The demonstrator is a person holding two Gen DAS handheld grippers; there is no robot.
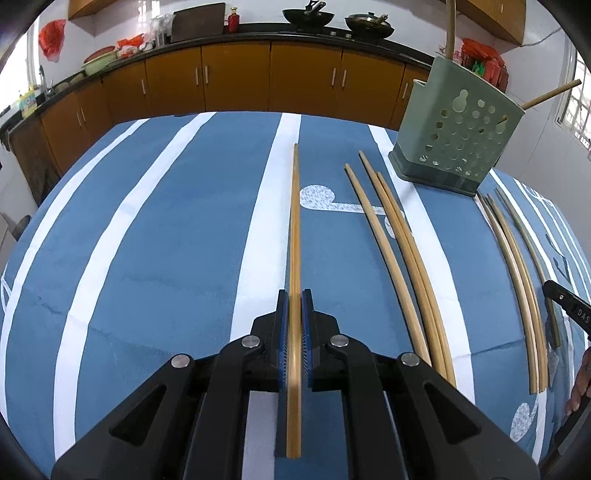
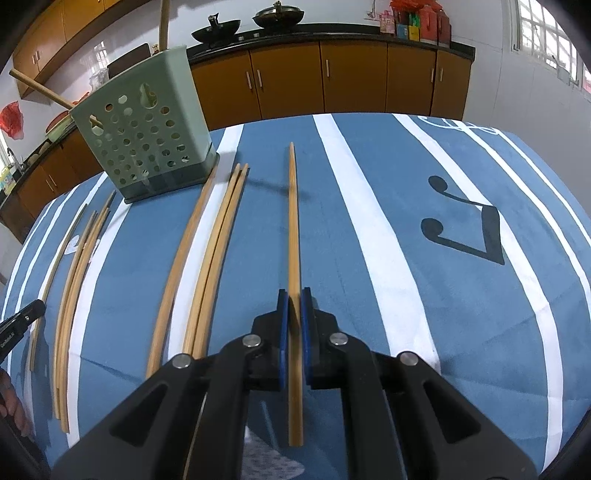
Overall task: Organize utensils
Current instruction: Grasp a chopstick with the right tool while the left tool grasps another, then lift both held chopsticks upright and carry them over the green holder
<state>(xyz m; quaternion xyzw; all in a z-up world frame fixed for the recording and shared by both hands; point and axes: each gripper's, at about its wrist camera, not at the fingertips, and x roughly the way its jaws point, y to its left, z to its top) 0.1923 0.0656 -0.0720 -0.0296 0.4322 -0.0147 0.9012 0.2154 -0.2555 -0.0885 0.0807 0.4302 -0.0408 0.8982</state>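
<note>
We hold two hand-held grippers, and each is clenched on one chopstick.

In the left wrist view, the left hand-held gripper (image 1: 294, 301) has its blue pads pressed on both sides of the left chopstick (image 1: 294, 229). This stick passes between the pads, its thick end comes back toward the camera, and its thin tip points away over the blue striped cloth (image 1: 166, 240) that covers the surface.

In the right wrist view, the right hand-held gripper (image 2: 294, 301) grasps the right chopstick (image 2: 293, 221) in the same way: the stick runs straight forward from the pads, with its tip away from us.

Beside the held sticks we count loose chopsticks lying on the cloth. In the left wrist view, a near group of three (image 1: 402, 243) lies to the right of the gripper, two of them touching and one just beside. Further right lies a second group (image 1: 517, 266), near the edge of the view; we count about four there, one of them darker, but the exact number we cannot tell.

Farther away, behind the loose groups, one green perforated holder (image 1: 460, 125) stands upright on the cloth. Two wooden handles (image 1: 550, 96) stick out of its top, one upright and one tilted.

Farthest, along the wall, runs a counter with orange cabinet doors (image 1: 236, 79), and two dark woks (image 1: 308, 16) stand on it.
</note>
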